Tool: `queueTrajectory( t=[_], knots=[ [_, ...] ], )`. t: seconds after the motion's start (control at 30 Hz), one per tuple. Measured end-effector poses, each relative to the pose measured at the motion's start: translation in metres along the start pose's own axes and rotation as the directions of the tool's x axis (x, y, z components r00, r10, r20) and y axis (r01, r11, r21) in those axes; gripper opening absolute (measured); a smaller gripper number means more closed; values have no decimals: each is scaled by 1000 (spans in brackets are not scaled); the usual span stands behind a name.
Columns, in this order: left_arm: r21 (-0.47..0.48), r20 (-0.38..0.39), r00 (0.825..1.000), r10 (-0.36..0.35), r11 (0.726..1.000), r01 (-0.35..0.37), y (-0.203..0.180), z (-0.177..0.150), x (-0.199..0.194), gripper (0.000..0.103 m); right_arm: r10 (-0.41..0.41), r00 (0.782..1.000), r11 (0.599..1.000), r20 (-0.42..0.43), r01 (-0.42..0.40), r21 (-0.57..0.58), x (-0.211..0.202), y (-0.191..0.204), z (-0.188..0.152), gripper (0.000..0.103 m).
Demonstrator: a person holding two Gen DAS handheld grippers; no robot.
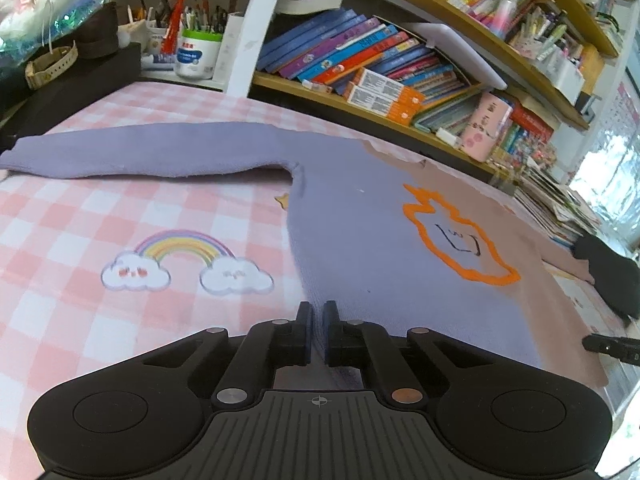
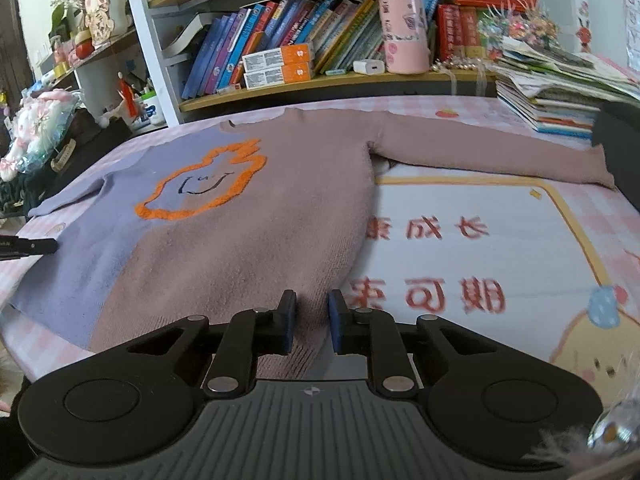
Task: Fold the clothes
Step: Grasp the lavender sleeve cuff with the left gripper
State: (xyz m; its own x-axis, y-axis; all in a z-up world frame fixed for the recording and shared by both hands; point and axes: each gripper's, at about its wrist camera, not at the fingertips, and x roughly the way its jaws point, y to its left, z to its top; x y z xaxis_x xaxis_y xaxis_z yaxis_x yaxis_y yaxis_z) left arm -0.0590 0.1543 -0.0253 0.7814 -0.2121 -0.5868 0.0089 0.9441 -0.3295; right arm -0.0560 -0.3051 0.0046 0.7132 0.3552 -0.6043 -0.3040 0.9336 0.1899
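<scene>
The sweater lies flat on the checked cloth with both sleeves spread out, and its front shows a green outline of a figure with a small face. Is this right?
Not quite. The outline on the sweater is orange, not green, as the right wrist view shows. The rest holds: it lies flat on the checked cloth with both sleeves spread out.

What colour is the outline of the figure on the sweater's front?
Orange outline on the sweater, clearest in the right wrist view.

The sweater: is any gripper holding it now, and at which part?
Both hold the sweater at its bottom hem: the left gripper pinches the purple side, the right gripper has pink hem between its jaws.
</scene>
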Motion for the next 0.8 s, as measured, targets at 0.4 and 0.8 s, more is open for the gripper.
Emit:
queueTrajectory(
  t=[0.4, 0.8],
  knots=[
    [-26, 18, 1000, -3, 1000, 3, 7, 3, 4, 4, -16, 1000, 1000, 8, 16, -11, 11, 4, 7, 15],
    [-14, 27, 1000, 16, 1000, -15, 7, 4, 3, 6, -29, 999, 999, 18, 30, -35, 10, 9, 8, 23]
  ],
)
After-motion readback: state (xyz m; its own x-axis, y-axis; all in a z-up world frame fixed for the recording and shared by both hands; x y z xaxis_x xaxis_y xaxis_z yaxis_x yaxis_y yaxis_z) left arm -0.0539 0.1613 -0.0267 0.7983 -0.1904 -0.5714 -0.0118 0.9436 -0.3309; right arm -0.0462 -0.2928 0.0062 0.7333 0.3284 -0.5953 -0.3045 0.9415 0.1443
